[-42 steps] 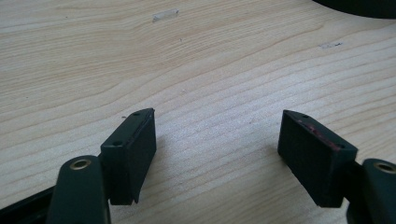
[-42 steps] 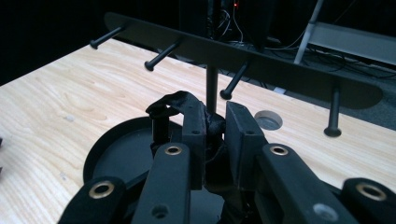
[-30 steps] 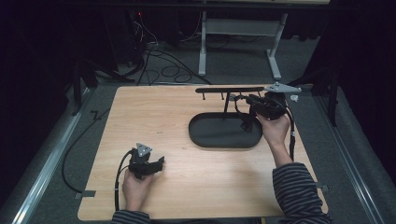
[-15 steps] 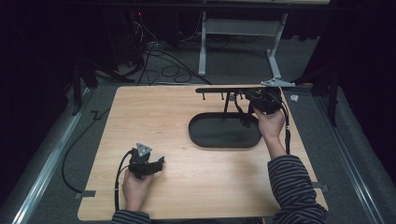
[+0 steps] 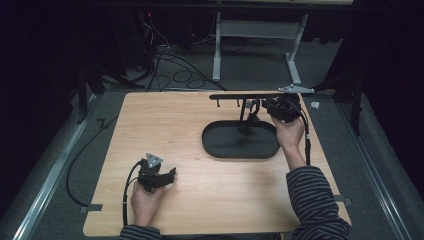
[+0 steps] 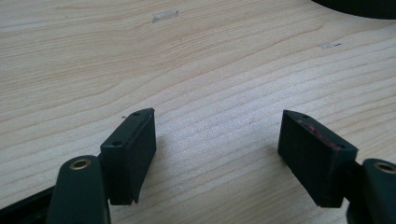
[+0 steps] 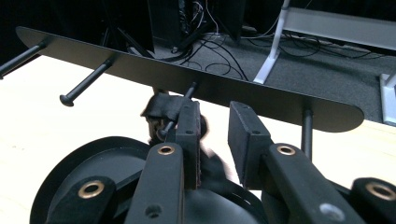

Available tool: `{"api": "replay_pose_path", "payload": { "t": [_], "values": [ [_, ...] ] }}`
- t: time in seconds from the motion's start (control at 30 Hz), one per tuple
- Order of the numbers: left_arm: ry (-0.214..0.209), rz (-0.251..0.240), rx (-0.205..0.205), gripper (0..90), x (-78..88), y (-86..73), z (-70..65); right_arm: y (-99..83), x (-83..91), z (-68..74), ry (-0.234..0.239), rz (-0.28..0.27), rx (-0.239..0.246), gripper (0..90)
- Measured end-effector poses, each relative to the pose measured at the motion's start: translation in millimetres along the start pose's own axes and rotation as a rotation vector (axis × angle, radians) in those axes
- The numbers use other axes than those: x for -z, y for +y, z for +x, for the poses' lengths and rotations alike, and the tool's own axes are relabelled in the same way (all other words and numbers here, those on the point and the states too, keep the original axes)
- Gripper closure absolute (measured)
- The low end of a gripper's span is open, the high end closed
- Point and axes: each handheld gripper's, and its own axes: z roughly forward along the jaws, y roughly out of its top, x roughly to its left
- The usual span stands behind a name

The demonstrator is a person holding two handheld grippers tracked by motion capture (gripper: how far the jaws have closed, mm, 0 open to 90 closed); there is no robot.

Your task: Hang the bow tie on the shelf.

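R gripper (image 7: pixel 212 135) is up at the far right of the light wooden desk (image 5: pixel 175 125), at the black metal rack w/ a flat top bar and pegs (image 7: pixel 187 79) that stands on a black oval tray base (image 5: pixel 240 142); its fingers have just been opening, now a narrow gap apart w/ nothing pinched between them. A small black strap-like item (image 7: pixel 163 107) hangs on a peg just beside the one finger, touching or not I can't tell. L gripper (image 6: pixel 217 144) sits low over bare desk near the front left, fingers wide apart & empty.
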Motion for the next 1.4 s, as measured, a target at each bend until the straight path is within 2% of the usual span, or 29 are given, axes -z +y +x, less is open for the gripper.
{"api": "replay_pose_path", "payload": {
  "t": [0.57, 1.4],
  "values": [
    [0.001, 0.000, -0.001, 28.2, 0.0, 0.0, -0.1, -5.1, 14.8, -6.4, 0.018, -0.005, -0.011, 65.0],
    [0.001, 0.001, -0.002, 28.2, -0.1, 0.0, -0.2, -15.1, 46.7, -17.1, 0.045, -0.030, -0.031, 57.6]
  ]
}}
